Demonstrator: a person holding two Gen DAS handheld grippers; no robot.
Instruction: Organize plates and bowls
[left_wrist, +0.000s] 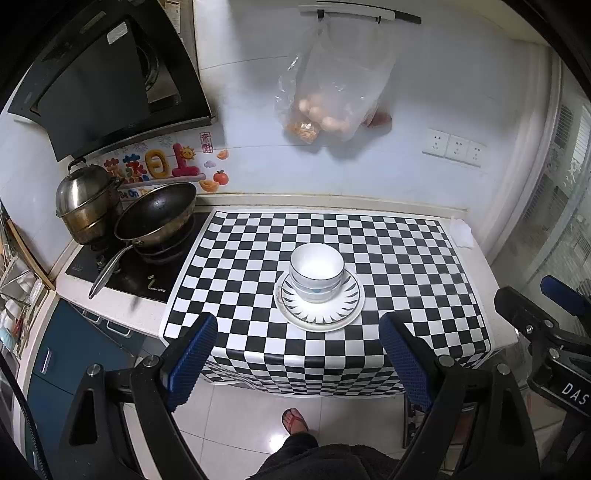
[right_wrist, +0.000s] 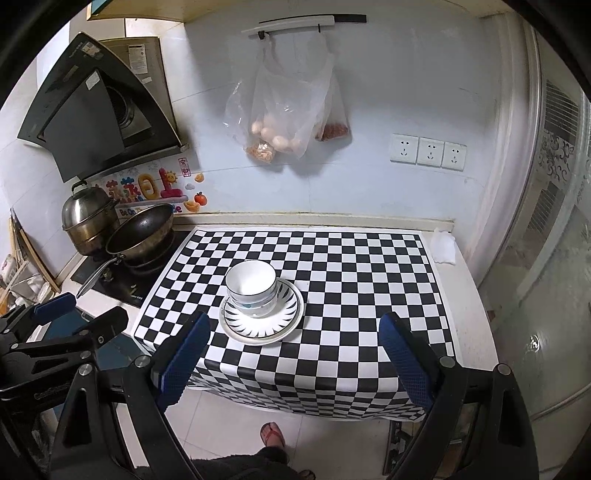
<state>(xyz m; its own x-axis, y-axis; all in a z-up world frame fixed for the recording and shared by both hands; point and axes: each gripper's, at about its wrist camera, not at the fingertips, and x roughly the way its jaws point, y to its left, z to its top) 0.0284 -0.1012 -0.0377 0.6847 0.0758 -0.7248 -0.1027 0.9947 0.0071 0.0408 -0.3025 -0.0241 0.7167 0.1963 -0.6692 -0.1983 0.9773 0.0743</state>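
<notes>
White bowls (left_wrist: 316, 271) are nested in a stack on stacked white plates (left_wrist: 345, 308) with a black ray pattern, in the middle of the checkered mat (left_wrist: 406, 266). The same bowl stack (right_wrist: 252, 286) and plates (right_wrist: 286, 321) show in the right wrist view. My left gripper (left_wrist: 297, 332) is open and empty, held back from the counter's front edge, just short of the plates. My right gripper (right_wrist: 293, 334) is open and empty, also off the front edge, with the plates slightly to its left. Each gripper appears at the edge of the other's view.
A stove at the left holds a dark wok (left_wrist: 155, 214) with a long handle and a steel pot (left_wrist: 86, 199). A range hood (left_wrist: 107, 81) hangs above. Plastic bags of food (left_wrist: 328, 99) hang on the wall. A white cloth (left_wrist: 461, 230) lies at the counter's right end. Wall sockets (right_wrist: 428, 150) are at right.
</notes>
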